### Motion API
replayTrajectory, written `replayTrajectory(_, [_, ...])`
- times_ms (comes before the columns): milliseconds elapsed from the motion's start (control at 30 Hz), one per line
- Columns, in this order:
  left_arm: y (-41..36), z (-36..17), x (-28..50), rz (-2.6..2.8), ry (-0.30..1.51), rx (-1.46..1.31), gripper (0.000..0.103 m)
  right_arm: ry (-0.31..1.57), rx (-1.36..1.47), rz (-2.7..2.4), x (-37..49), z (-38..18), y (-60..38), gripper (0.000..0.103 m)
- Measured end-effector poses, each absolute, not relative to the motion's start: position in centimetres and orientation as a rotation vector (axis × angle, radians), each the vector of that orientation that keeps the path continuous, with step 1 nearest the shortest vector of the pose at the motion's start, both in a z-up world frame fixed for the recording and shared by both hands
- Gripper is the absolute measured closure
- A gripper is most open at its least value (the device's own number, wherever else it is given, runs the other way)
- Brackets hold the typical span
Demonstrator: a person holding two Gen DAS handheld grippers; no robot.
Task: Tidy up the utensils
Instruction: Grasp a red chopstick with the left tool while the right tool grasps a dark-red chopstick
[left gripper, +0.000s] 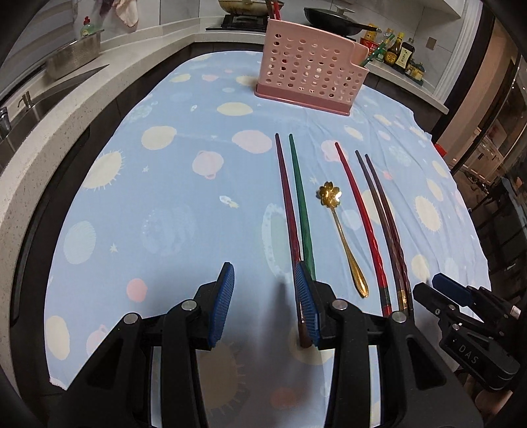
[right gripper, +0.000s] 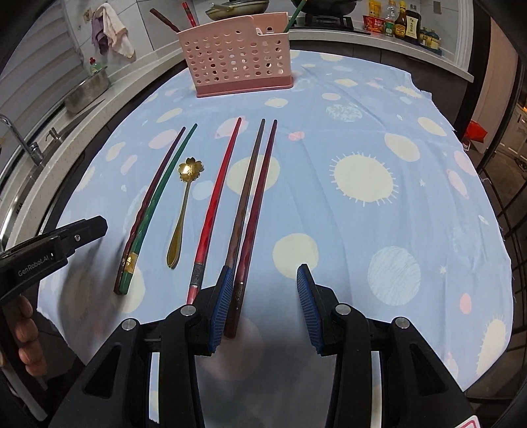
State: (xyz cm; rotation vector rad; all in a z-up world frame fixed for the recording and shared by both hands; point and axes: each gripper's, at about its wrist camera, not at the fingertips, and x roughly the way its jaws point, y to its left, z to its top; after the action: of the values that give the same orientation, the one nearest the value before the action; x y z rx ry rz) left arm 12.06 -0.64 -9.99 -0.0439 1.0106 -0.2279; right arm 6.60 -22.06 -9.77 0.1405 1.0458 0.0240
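A pink perforated utensil holder [left gripper: 311, 70] [right gripper: 238, 57] stands at the far end of the blue cloth, with a few chopsticks standing in it. On the cloth lie a maroon chopstick [left gripper: 288, 204] [right gripper: 154, 184], a green chopstick [left gripper: 301, 200] [right gripper: 164, 191], a gold flower spoon [left gripper: 342, 230] [right gripper: 184, 204], a red chopstick [left gripper: 359, 214] [right gripper: 217, 194] and two dark chopsticks [left gripper: 382, 214] [right gripper: 253, 191]. My left gripper [left gripper: 265, 303] is open and empty, its right finger beside the maroon chopstick's handle. My right gripper [right gripper: 263, 303] is open and empty, its left finger beside the dark pair's handles.
The blue patterned cloth [left gripper: 164, 197] [right gripper: 378, 214] covers the table. A sink and metal basin [left gripper: 72, 56] sit on the counter at left. A stove with pans [left gripper: 332, 16] and sauce bottles [right gripper: 402, 21] line the back counter. The right gripper's body [left gripper: 467, 316] shows in the left wrist view.
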Motion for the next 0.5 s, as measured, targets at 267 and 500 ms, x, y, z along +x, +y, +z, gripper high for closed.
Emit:
replayTrajectory(267, [-1.0,-10.8,11.5,-0.243,1.030,-0.036,0.066,1.066,0.136,0.028,6.6,-10.4,-21.8,0.067])
replayTrajectory(500, [-1.7,-11.2,11.2,-0.261,1.039,-0.018,0.066,1.083,0.115,0.019,6.6,-10.9,-21.7,0.074])
